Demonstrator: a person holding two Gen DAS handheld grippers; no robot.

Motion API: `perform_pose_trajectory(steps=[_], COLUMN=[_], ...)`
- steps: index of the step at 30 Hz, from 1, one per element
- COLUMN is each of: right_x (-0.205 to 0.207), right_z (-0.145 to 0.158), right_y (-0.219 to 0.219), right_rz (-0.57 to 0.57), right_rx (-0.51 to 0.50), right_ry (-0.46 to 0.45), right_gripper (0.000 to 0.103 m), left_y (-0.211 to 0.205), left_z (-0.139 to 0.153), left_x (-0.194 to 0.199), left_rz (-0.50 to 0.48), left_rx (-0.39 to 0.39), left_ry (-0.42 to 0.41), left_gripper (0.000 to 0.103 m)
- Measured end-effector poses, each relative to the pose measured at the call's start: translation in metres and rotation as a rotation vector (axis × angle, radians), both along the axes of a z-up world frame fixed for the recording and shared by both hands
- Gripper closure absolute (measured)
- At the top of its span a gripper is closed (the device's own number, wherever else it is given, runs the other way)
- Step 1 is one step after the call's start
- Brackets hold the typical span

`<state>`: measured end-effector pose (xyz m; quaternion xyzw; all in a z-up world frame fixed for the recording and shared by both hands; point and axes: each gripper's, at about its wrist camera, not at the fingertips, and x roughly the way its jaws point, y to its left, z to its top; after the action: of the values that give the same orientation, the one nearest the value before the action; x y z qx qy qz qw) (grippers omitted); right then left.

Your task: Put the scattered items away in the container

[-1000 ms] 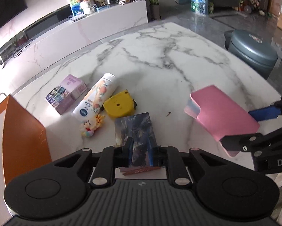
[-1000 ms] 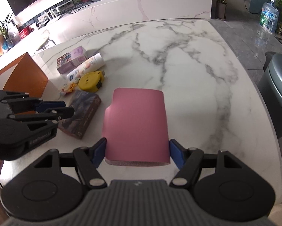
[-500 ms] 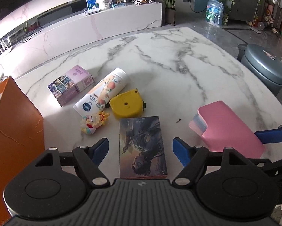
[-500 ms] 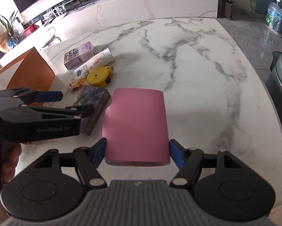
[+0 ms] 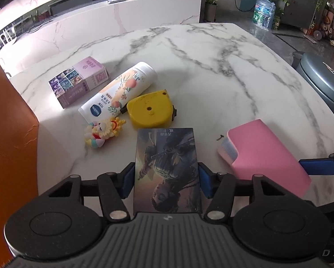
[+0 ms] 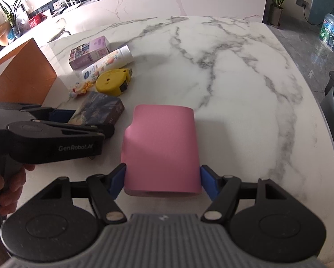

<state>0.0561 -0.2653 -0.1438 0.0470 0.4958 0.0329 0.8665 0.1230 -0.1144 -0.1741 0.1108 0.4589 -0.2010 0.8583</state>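
Note:
My left gripper (image 5: pixel 165 182) is shut on a dark picture box (image 5: pixel 167 167), its blue pads against both long sides; the box also shows in the right wrist view (image 6: pixel 100 109). My right gripper (image 6: pixel 162 179) is shut on a pink pad (image 6: pixel 161 149), which appears at the right of the left wrist view (image 5: pixel 262 154). An orange container (image 5: pixel 8 138) stands at the left table edge. On the marble table (image 5: pixel 211 71) lie a white bottle (image 5: pixel 120 91), a yellow tape measure (image 5: pixel 151 110), a purple box (image 5: pixel 77 81) and a small toy figure (image 5: pixel 102 131).
A small dark screw (image 5: pixel 219 137) lies between the picture box and the pink pad. A grey round bin (image 5: pixel 323 78) stands beyond the table's right edge. A white counter (image 5: pixel 122 22) runs behind the table. A hand (image 6: pixel 8 185) holds the left gripper's handle.
The left gripper opened wide around the picture box half a second ago, and its jaws have now closed on the box's sides. The right gripper kept its hold on the pink pad.

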Motion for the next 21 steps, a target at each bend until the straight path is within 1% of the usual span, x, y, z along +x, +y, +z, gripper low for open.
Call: perform_pose_trajectory(steps=[5, 10, 15, 18, 21], right_x=[-0.001, -0.004, -0.012, -0.015, -0.014], right_z=[0.0, 0.008, 0.027, 0.047, 0.071], right_y=[0.002, 0.001, 0.0, 0.004, 0.018], right_rz=[0.002, -0.007, -0.015, -0.006, 0.032], right_rx=[-0.008, -0.012, -0.008, 0.013, 0.036], right_ry=[-0.003, -0.02, -0.059, -0.097, -0.141], right_gripper=[0.03, 0.03, 0.03, 0.03, 0.03], left_y=[0.002, 0.002, 0.01, 0.022, 0.044], left_z=[0.003, 0.018, 0.049, 0.072, 0.098], left_x=[-0.004, -0.013, -0.026, -0.033, -0.038], left_rz=[0.002, 0.01, 0.036, 0.072, 0.124], left_rx=[-0.027, -0.026, -0.03, -0.031, -0.039], left_ry=[-0.008, -0.038, -0.065, -0.078, -0.09], left_gripper=[0.037, 0.037, 0.037, 0.037, 0.037])
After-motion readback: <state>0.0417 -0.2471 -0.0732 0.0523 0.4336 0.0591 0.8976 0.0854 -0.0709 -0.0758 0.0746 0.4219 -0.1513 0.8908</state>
